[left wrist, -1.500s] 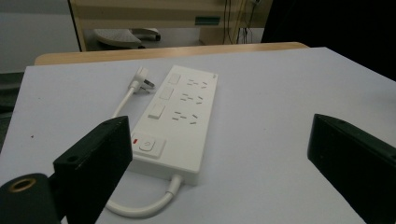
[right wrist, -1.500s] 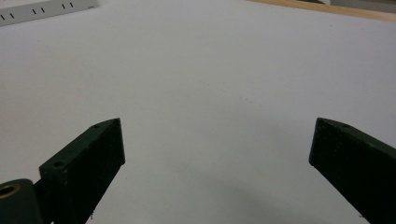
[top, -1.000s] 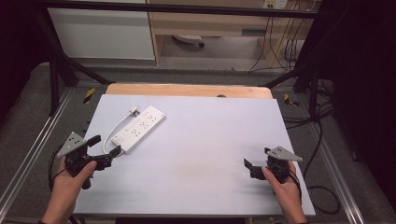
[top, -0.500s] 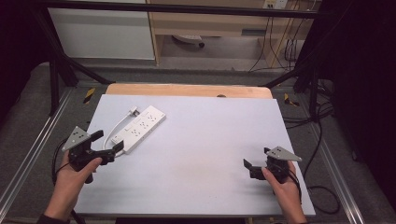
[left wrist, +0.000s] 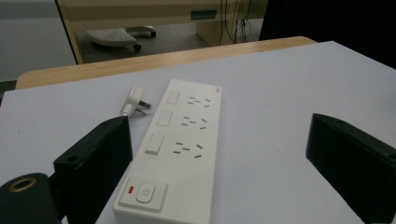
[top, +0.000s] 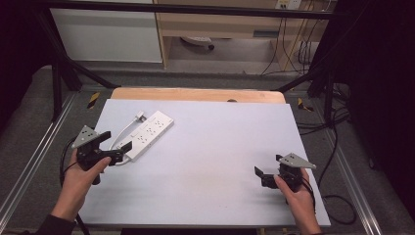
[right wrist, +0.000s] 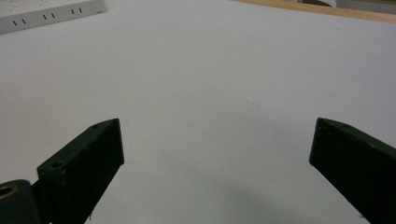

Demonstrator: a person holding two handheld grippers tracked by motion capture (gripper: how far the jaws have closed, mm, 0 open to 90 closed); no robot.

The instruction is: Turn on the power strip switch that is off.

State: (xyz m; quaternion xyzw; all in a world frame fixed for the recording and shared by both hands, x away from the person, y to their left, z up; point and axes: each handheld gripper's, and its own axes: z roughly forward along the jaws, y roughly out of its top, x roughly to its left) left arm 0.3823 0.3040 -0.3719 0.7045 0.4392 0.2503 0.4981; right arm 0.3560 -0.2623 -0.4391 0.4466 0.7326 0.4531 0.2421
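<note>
while jaws gape, left gripper (left wrist: 219, 154) at white power strip's (left wrist: 180, 154) switch end, right gripper (right wrist: 217, 163) spread over bare table (right wrist: 224, 70)

White power strip (left wrist: 180, 154), red light, black tongs (left wrist: 224, 154).

The power strip (left wrist: 175, 154) runs off the bottom edge, and its cord seems hidden behind the left claw (left wrist: 224, 172).

Grey floor (top: 235, 78); pale wooden cabinet (top: 220, 24) behind
</note>
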